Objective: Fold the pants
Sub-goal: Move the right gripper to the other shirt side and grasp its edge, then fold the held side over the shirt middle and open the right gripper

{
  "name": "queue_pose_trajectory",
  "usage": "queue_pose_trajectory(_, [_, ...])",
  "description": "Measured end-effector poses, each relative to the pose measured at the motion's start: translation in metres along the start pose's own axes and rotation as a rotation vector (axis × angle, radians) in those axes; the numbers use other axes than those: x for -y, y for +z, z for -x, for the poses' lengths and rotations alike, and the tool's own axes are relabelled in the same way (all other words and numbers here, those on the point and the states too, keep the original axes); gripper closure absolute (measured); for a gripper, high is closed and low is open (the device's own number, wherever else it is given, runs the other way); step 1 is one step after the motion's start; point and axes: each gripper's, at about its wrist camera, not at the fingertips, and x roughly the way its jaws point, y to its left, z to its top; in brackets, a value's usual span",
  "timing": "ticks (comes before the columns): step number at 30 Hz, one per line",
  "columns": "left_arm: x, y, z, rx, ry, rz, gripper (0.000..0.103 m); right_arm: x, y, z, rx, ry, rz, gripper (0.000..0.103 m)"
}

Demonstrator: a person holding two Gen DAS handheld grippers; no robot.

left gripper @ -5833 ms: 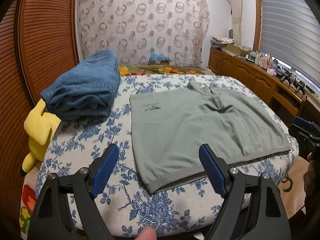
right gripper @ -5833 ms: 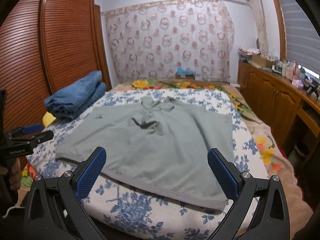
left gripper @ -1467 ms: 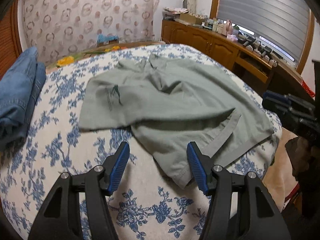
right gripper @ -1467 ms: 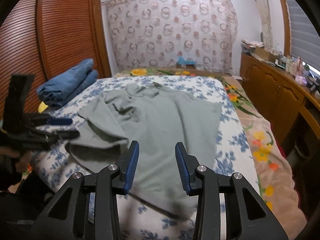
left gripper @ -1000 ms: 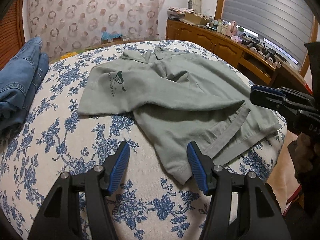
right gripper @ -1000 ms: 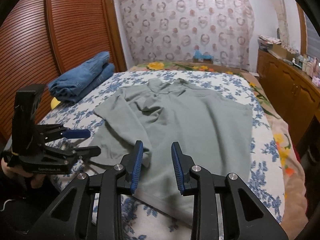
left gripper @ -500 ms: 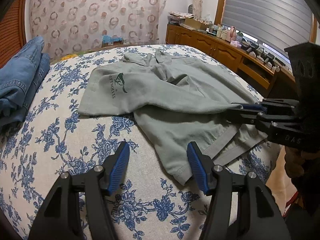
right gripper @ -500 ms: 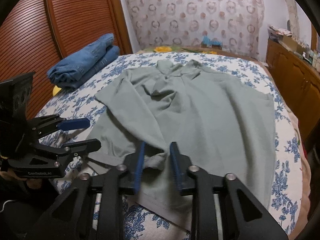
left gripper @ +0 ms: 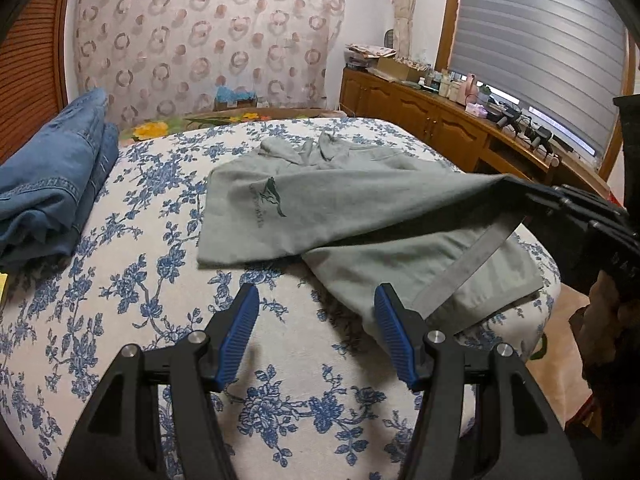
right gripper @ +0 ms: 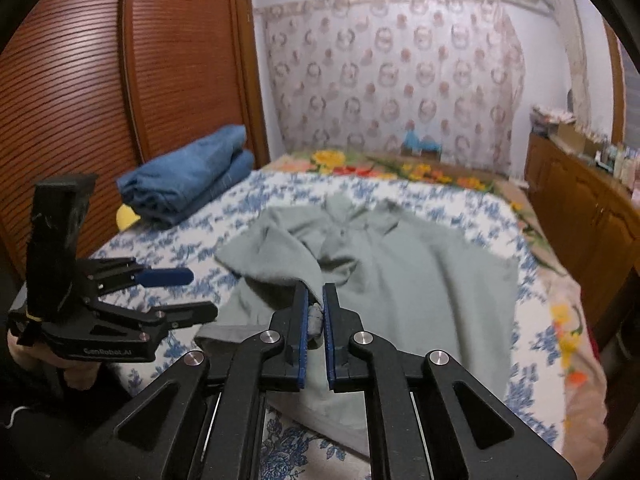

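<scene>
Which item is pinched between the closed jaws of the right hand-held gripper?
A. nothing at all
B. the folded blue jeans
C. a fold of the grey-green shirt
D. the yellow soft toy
C. In the right wrist view the right hand-held gripper has its blue pads closed on a bunched fold of the grey-green shirt, while the folded blue jeans lie untouched at the far left side of the bed.

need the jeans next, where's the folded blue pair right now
In both views the folded jeans lie at the bed's left edge, beside the wooden wardrobe.
</scene>
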Motion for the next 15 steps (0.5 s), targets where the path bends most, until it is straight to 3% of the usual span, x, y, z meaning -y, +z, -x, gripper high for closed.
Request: queue_pose_trajectory(15, [0.018,0.012,-0.001,0.004,-0.010,-0.045,0.043,0.019,-0.004,0.037,0.063,-0.092,-0.005,0.099])
